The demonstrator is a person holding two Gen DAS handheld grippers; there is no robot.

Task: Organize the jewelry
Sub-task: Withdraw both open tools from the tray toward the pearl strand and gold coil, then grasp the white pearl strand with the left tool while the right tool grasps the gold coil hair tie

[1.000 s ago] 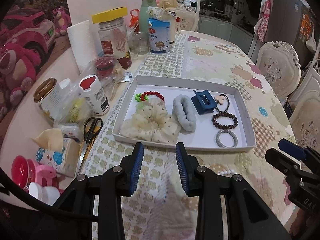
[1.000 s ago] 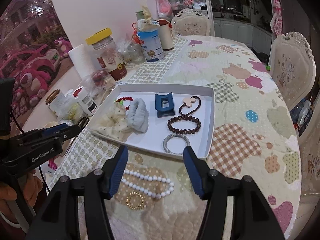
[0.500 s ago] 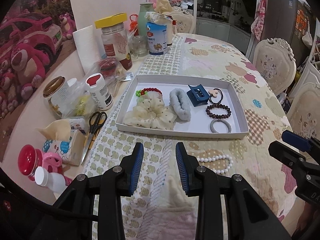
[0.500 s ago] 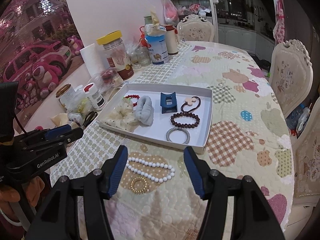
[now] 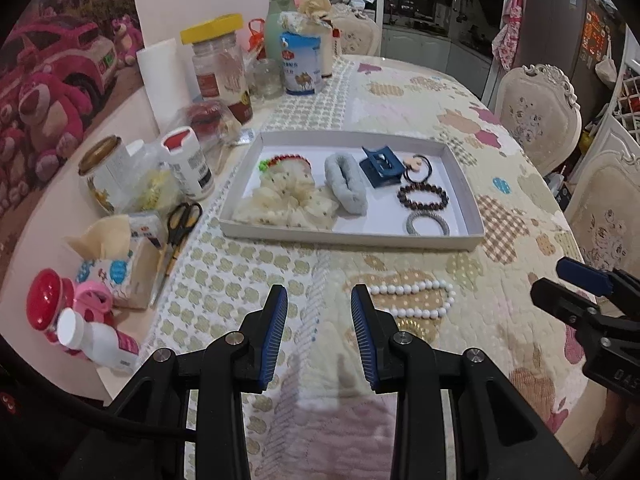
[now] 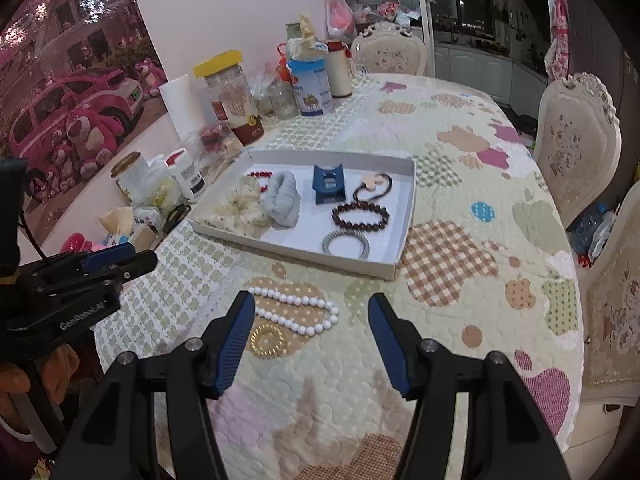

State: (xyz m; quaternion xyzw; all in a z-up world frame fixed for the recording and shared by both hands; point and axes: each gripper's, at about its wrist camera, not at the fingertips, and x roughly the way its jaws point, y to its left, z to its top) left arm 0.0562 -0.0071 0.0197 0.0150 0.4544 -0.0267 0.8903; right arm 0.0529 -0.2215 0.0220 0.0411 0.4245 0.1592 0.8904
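Trouble ahead: right gripper [image 6: 311, 328] gapes wide and empty; its left finger overlaps the gold ring [image 6: 267, 340] at 7 o'clock of the beads [image 6: 296, 309], risking snagging both; left gripper [image 5: 319, 320] narrower, empty.

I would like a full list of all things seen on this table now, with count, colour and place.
tray: 1, white, table centre
scrunchies: 2, cream and grey, tray left
clip: 1, blue, tray middle
bead bracelets: 2, brown in tray right, red at tray far left
hair ties: 2, grey at tray front, black behind
necklace: 1, white, cloth before tray
coil tie: 1, gold, beside necklace
scissors: 1, black, left of tray
jar: 1, yellow lid, far left
left tool: 1, black and blue, open
right tool: 1, black and blue, open
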